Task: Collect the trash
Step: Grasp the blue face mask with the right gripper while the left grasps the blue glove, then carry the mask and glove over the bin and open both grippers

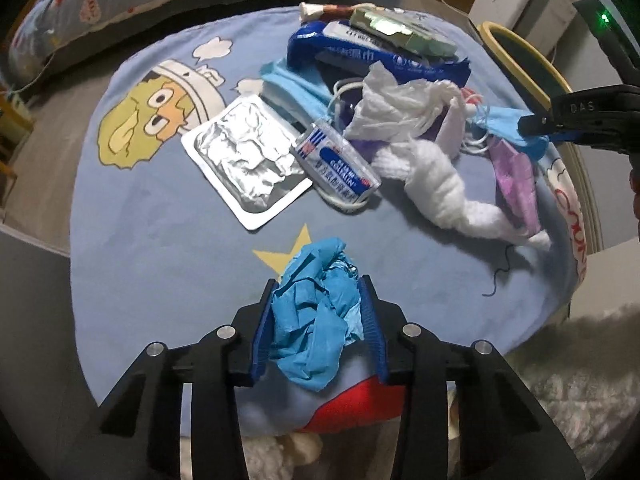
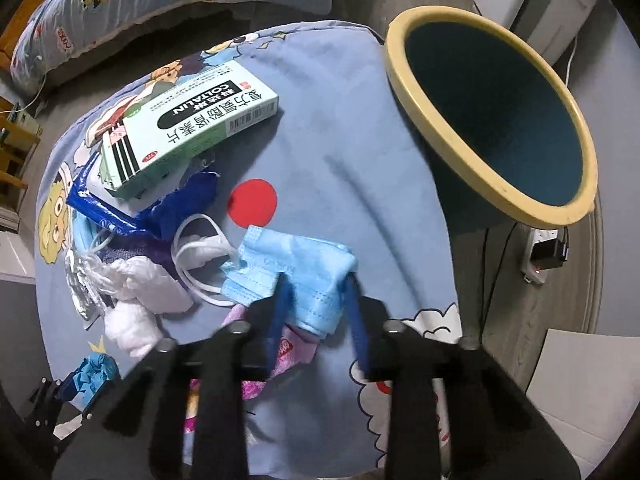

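The right gripper (image 2: 316,284) has its blue-lined fingers (image 2: 280,308) on either side of a crumpled light-blue face mask (image 2: 292,264) lying on the cartoon-print blue surface (image 2: 340,140). A pink mask (image 2: 276,356) lies under it. To the left sit white tissue (image 2: 136,280), a dark blue wrapper (image 2: 176,204) and a green Coltalin box (image 2: 188,124). A yellow-rimmed bin (image 2: 500,120) stands at the right.

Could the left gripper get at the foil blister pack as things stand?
Probably not yet: the left gripper is shut on a crumpled blue glove. The foil blister pack itself lies uncovered just ahead.
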Available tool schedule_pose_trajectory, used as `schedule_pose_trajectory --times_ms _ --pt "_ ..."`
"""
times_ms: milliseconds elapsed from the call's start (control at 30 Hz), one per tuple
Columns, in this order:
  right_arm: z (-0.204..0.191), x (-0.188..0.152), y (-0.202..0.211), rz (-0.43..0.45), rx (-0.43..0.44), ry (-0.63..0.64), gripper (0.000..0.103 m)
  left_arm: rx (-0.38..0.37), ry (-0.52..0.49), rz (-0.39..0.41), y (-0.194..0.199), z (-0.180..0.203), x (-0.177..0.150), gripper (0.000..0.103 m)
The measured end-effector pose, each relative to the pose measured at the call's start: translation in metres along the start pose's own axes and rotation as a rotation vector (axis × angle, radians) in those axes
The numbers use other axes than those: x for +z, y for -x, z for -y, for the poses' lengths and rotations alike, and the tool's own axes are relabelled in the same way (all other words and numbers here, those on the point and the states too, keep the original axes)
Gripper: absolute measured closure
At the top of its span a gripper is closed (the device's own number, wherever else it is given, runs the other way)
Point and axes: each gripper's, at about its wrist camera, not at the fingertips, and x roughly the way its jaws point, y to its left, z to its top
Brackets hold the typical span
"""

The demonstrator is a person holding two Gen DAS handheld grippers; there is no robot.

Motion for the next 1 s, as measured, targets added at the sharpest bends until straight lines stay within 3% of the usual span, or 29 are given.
schedule_pose_trajectory --times_ms 567,1000 --pt "-0.007 0.016 0.078 0.222 0.030 0.051 0.085 0.021 -0.035 0.211 0.054 0.004 0.029 0.062" --pt "0.021 0.043 0.118 0.325 0.100 -0.008 0.085 -0.002 -0.070 0.406 0.114 0.019 0.090 0.062"
